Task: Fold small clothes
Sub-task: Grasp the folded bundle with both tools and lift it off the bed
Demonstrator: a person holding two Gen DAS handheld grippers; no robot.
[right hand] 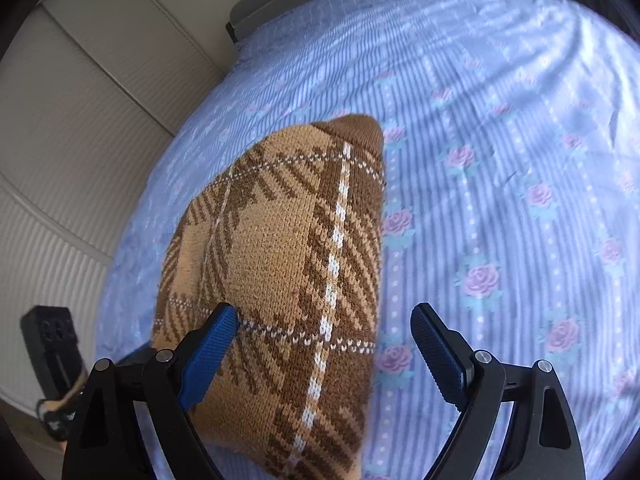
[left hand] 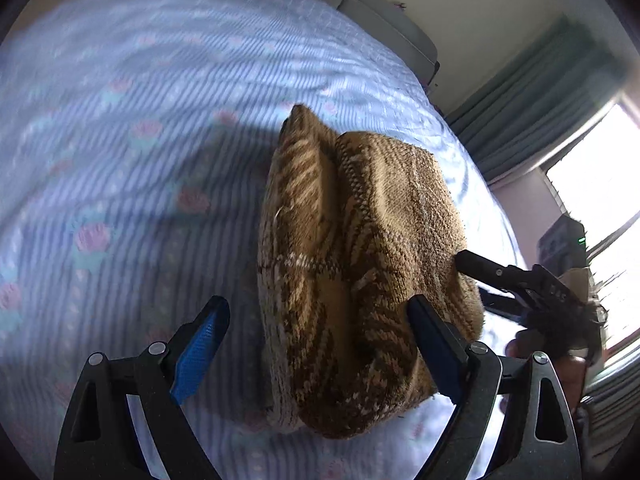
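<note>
A brown and tan plaid knitted garment (left hand: 360, 264) lies folded into a thick bundle on the bed. In the left wrist view my left gripper (left hand: 316, 328) is open, its fingers straddling the near end of the bundle; the right finger (left hand: 436, 344) touches the knit. The right gripper (left hand: 516, 284) shows at the bundle's right side. In the right wrist view the garment (right hand: 280, 280) fills the lower left, and my right gripper (right hand: 324, 344) is open, its left finger (right hand: 208, 356) against the knit and its right finger (right hand: 440, 356) over the sheet.
The bed has a light blue striped sheet with pink roses (right hand: 500, 160). A grey headboard (right hand: 280, 0) and a white ribbed wall (right hand: 60, 160) lie beyond it. A curtain and bright window (left hand: 592, 184) are on the right. A dark device (right hand: 52, 344) stands by the bed's left edge.
</note>
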